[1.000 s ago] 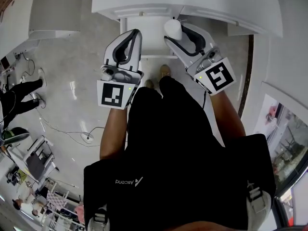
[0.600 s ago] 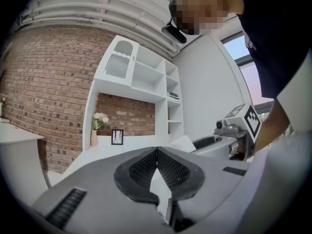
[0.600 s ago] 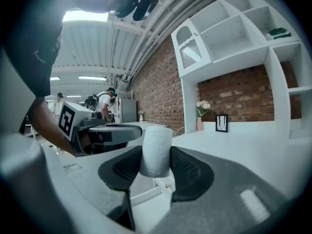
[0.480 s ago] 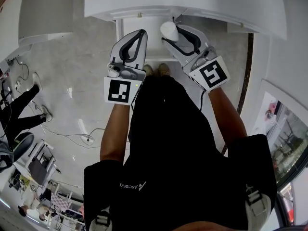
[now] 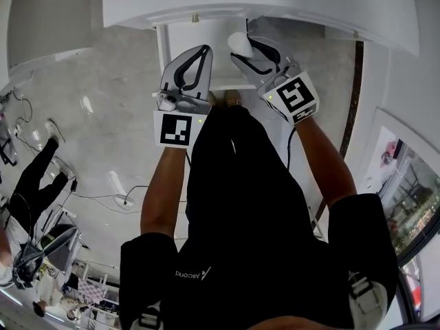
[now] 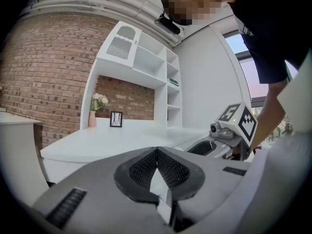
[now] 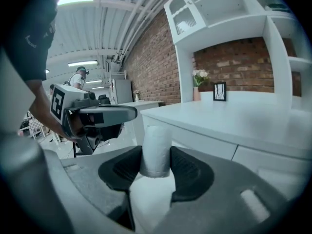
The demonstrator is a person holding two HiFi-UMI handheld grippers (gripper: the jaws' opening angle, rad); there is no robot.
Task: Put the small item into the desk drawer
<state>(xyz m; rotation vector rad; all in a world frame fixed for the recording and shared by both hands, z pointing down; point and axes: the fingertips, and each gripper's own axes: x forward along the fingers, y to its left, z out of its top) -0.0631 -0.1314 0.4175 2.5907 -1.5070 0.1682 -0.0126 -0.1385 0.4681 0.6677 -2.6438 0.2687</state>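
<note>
The small item is a short white cylinder, standing upright between the black pads of my right gripper, which is shut on it. The right gripper view shows the cylinder clamped in those jaws, with the white desk and its closed drawer fronts just ahead. My left gripper hangs beside it at the desk's front edge, jaws shut and empty. A small knob shows on the desk front above the left gripper.
A vase of flowers and a picture frame stand at the back of the desk under a white shelf unit. Another white desk is at the left. Cables and a bystander are on the floor at the left.
Both grippers have drawn closer together and nearer the desk front. The right gripper still carries the white cylinder, and the left stays shut and empty.
</note>
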